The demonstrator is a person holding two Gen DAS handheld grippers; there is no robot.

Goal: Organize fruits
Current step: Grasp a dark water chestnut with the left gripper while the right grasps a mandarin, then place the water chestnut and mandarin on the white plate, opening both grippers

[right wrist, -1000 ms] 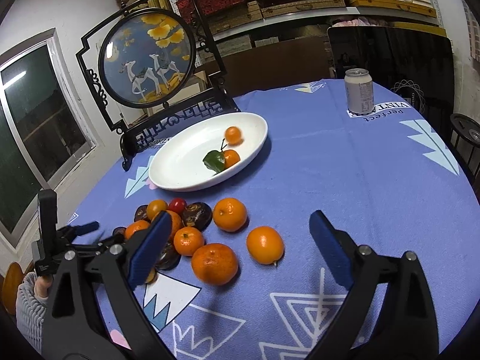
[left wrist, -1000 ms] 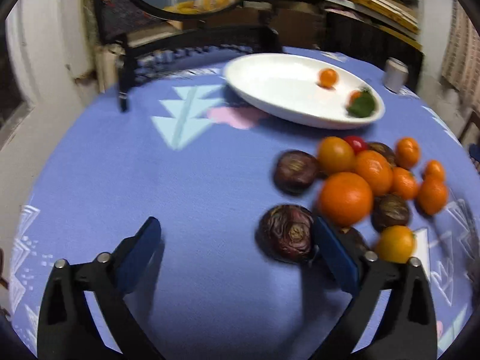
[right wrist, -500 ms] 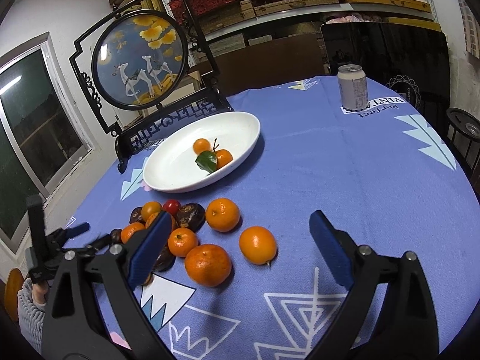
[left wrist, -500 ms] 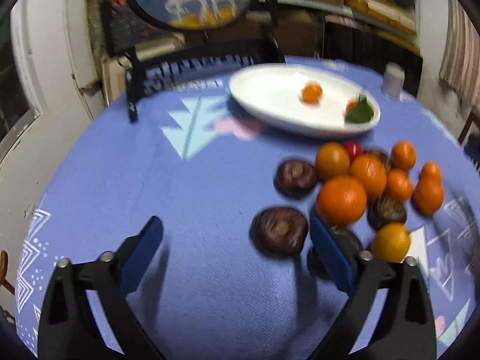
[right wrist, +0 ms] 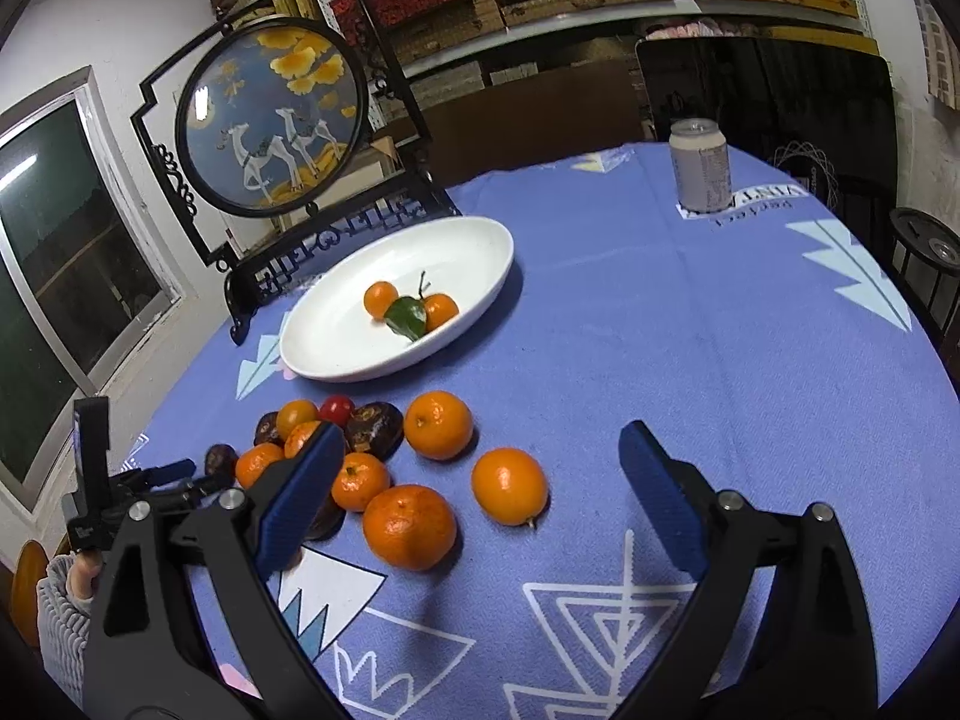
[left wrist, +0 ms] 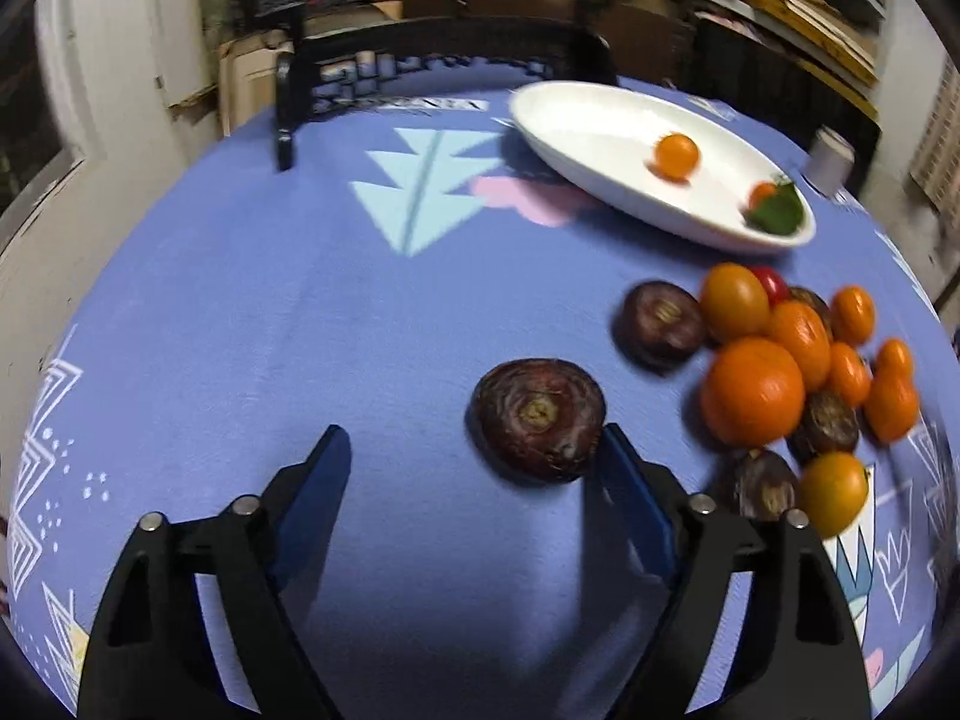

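Left wrist view: the left gripper has just been closing, its blue pads still apart, with a dark purple fruit just ahead beside the right pad. Further right lie the piled oranges, and beyond them the white dish. Right wrist view: the right gripper stands wide apart and holds nothing, above an orange on the blue tablecloth.

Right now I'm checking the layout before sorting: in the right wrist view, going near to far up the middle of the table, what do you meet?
Nearest large orange → orange behind it → white dish holding two small oranges and a leaf → framed deer screen.
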